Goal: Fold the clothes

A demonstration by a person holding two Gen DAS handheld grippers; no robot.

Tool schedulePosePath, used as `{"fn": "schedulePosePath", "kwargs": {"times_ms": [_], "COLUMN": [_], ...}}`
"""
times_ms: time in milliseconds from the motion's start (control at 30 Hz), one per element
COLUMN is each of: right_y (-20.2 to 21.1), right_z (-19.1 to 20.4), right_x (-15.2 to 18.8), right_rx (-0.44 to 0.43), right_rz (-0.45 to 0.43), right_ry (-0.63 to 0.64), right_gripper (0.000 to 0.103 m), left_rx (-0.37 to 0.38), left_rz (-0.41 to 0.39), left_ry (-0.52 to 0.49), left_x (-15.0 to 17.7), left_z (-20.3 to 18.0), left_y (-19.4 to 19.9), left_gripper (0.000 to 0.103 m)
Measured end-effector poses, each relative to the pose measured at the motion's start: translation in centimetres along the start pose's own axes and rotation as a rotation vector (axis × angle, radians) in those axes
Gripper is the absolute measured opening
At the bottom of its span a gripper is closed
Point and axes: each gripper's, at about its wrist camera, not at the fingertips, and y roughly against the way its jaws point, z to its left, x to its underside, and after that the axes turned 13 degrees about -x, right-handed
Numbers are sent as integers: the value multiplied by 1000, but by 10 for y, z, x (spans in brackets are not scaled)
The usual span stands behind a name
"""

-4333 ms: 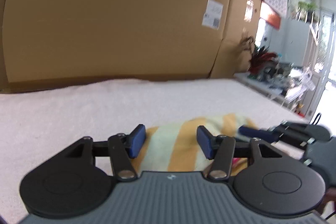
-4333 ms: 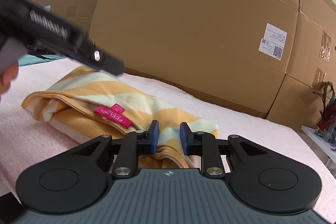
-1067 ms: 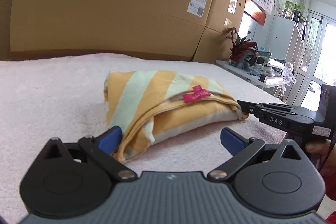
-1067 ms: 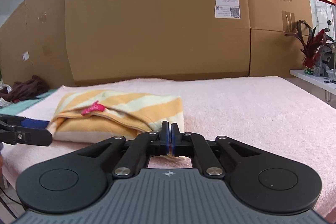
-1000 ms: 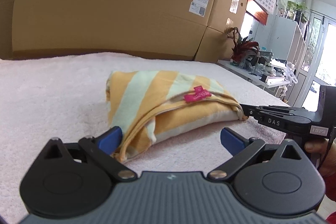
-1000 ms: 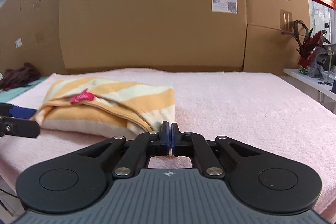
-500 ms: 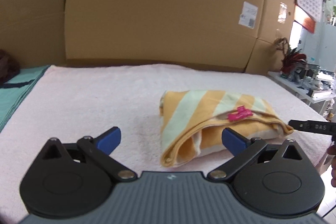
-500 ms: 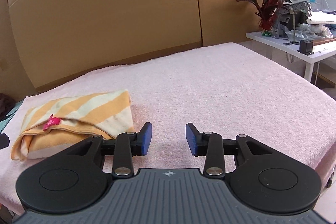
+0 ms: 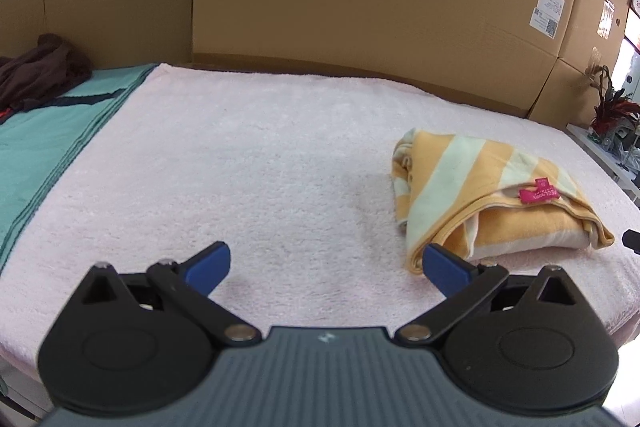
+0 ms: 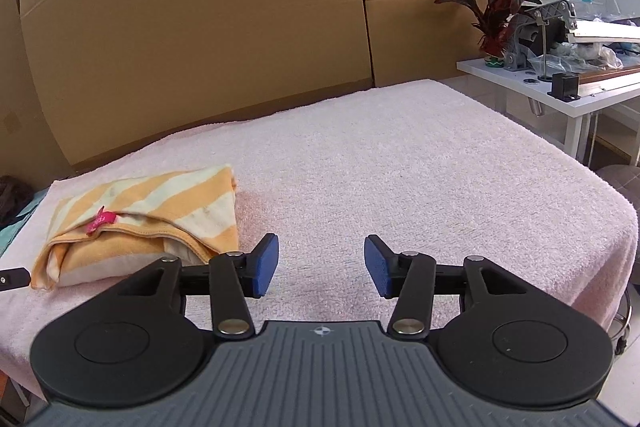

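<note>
In the left view, the left gripper (image 9: 326, 265) has its blue pads far apart, with nothing between them. The folded striped cloth (image 9: 492, 195) lies on the pink towel (image 9: 240, 167) at about 2 o'clock, just past the right pad (image 9: 444, 269). In the right view, the right gripper (image 10: 321, 265) is opening, with only the towel (image 10: 400, 167) between its pads. The cloth (image 10: 148, 215) lies at about 10 o'clock, near the left pad (image 10: 266, 265). Big boxes (image 10: 200, 47) stand behind.
</note>
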Motion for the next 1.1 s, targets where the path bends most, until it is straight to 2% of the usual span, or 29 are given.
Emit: {"fn": "schedulePosePath", "kwargs": {"times_ms": [100, 200, 267, 400, 567, 700, 800, 933, 1100], "right_y": [2, 3, 1, -12, -43, -65, -78, -91, -105], "right_z": [-12, -30, -36, -31, -18, -26, -30, -26, -23], "right_x": [-2, -11, -17, -31, -39, -41, -41, -43, -45], "right_rx": [-55, -116, -147, -215, -327, -397, -444, -467, -545], "right_rz": [16, 30, 21, 37, 109, 146, 176, 209, 263], "right_ry": [-37, -127, -172, -172, -155, -271, -345, -332, -331], "right_gripper": [51, 51, 51, 51, 52, 52, 52, 52, 52], "left_rx": [41, 68, 74, 101, 160, 229, 256, 275, 312], "left_rz": [1, -3, -2, 4, 62, 126, 139, 138, 127], "left_ry": [23, 43, 51, 48, 47, 56, 78, 77, 45], "left_x": [-6, -15, -22, -31, -38, -42, -46, -47, -45], "left_z": [6, 8, 0, -21, -37, -39, -36, -39, -46], "left_y": [0, -2, -8, -21, -45, -61, -65, -68, -69], "left_gripper": [102, 102, 102, 102, 102, 102, 102, 102, 102]}}
